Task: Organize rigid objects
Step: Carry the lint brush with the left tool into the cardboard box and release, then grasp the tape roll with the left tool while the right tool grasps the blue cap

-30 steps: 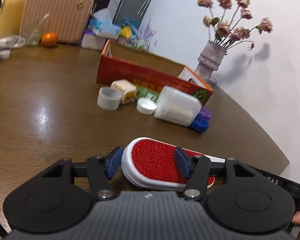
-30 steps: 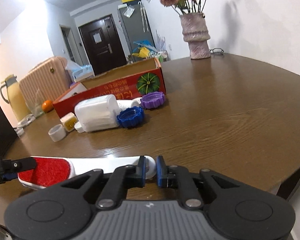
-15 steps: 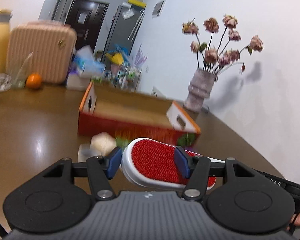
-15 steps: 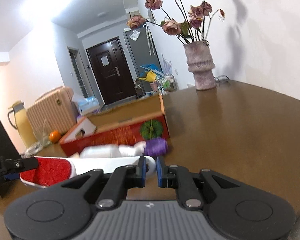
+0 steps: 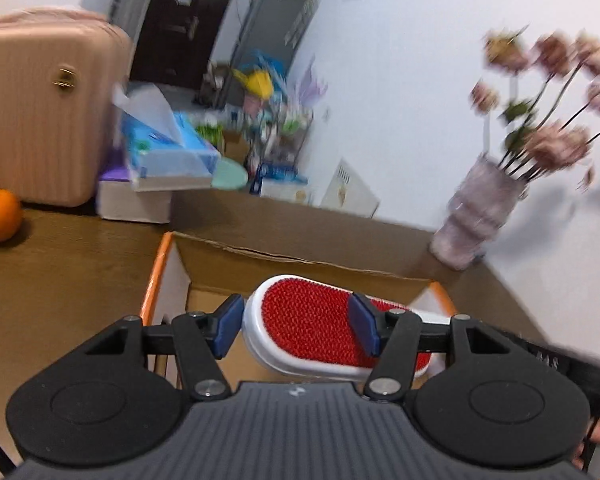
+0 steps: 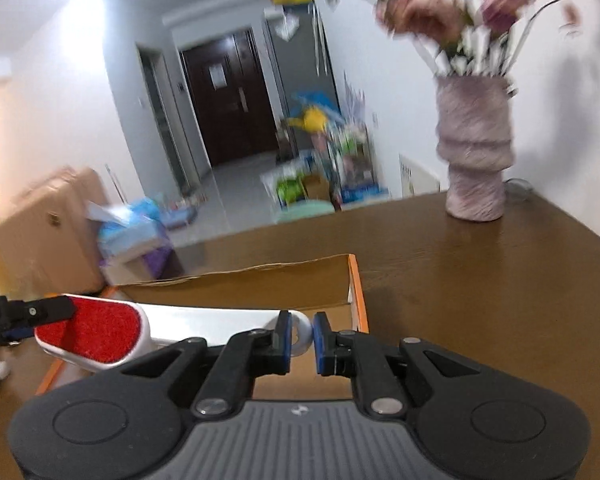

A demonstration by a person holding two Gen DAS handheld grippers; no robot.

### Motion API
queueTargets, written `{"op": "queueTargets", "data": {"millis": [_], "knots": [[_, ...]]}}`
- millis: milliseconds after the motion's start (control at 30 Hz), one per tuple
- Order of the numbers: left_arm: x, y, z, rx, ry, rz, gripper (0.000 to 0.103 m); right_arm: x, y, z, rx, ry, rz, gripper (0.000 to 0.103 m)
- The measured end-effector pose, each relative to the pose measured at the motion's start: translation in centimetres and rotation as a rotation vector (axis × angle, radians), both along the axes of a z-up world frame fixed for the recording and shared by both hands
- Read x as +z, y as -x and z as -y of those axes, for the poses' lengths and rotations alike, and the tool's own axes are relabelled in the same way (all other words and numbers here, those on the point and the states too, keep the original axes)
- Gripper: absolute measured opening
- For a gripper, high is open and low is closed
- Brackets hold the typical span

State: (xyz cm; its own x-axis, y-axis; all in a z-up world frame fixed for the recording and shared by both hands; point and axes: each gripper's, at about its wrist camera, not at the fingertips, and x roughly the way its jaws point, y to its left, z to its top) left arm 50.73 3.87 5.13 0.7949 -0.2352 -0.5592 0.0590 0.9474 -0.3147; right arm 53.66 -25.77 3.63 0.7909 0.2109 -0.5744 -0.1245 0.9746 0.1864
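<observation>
1. Left wrist view: left gripper (image 5: 296,326) clamps the lint brush (image 5: 312,330) by its red head, lower centre, above the open cardboard box (image 5: 300,260); bare table (image 5: 60,280) lies left, with an orange (image 5: 0,216).
2. Right wrist view: right gripper (image 6: 301,340) pinches the brush's white handle ring; its long axis runs left-right, head at left; the vase (image 6: 474,160) stands upper right.
</observation>
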Motion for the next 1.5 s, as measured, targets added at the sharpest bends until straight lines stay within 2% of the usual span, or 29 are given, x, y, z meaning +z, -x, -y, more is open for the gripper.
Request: {"op": "queueTargets", "data": {"millis": [67, 100, 133, 167, 200, 233, 267, 333, 367, 467, 600, 700, 833, 967, 1067, 1233, 1333, 1500], "knots": [[-1.6, -3.7, -0.1, 0.008, -0.028, -0.060, 0.059, -1.7, -4.1, -0.7, -0.009, 0.006, -0.085, 0.012], [-2.3, -5.1, 0.1, 0.014, -0.063, -0.087, 0.063, -2.5, -5.8, -1.1, -0.013, 0.005, -0.124, 0.013], [-3.3, -6.5, 0.6, 0.005, -0.121, -0.118, 0.067, -3.0, -6.5, -1.5, -0.005, 0.018, -0.119, 0.013], [-4.2, -7.3, 1.1, 0.007, -0.168, -0.124, 0.067, -3.3, -7.3, -2.0, 0.008, 0.037, -0.099, 0.021], [-5.2, -7.4, 1.3, 0.021, -0.201, -0.119, 0.070, -3.8, -7.8, -2.6, 0.018, 0.053, -0.089, 0.040], [-5.9, -7.5, 1.7, 0.023, -0.233, -0.127, 0.074, -4.1, -7.9, -3.3, 0.014, 0.076, -0.093, 0.050], [-5.8, -7.3, 2.3, 0.001, -0.264, -0.125, 0.076, -4.2, -7.9, -3.9, 0.021, 0.112, -0.092, 0.057], [-5.4, -6.5, 2.5, -0.045, -0.260, -0.072, 0.082, -4.2, -7.4, -5.2, 0.058, 0.187, -0.055, 0.061], [-5.3, -6.4, 2.6, -0.051, -0.264, -0.060, 0.085, -4.2, -7.3, -5.7, 0.071, 0.212, -0.048, 0.067], [-5.5, -6.9, 2.5, -0.070, -0.249, -0.100, 0.085, -4.2, -7.1, -6.4, 0.088, 0.242, -0.050, 0.070], [-5.3, -6.6, 1.8, -0.012, -0.236, -0.105, 0.085, -4.1, -7.1, -6.0, 0.094, 0.217, -0.068, 0.070], [-4.2, -5.0, 2.1, 0.019, -0.318, -0.086, 0.085, -3.5, -6.7, -5.7, 0.096, 0.237, -0.063, 0.070], [-0.9, -1.2, 1.6, 0.008, -0.335, -0.030, 0.087, -1.1, -4.1, -4.7, 0.108, 0.236, -0.055, 0.072], [2.7, 3.1, 1.1, 0.019, -0.352, 0.024, 0.090, 2.6, -0.1, -3.4, 0.107, 0.219, -0.017, 0.080], [4.6, 7.1, 0.9, 0.006, -0.367, 0.085, 0.097, 5.0, 3.5, -2.6, 0.118, 0.219, 0.020, 0.083], [5.2, 14.0, 0.3, 0.029, -0.401, 0.149, 0.101, 6.9, 9.7, -1.9, 0.126, 0.247, 0.068, 0.085], [5.0, 19.3, -0.2, 0.072, -0.404, 0.181, 0.103, 6.4, 13.8, -1.5, 0.130, 0.254, 0.092, 0.085], [3.0, 29.7, -1.0, 0.104, -0.350, 0.295, 0.103, 4.6, 22.2, -0.7, 0.124, 0.251, 0.182, 0.085]]}}
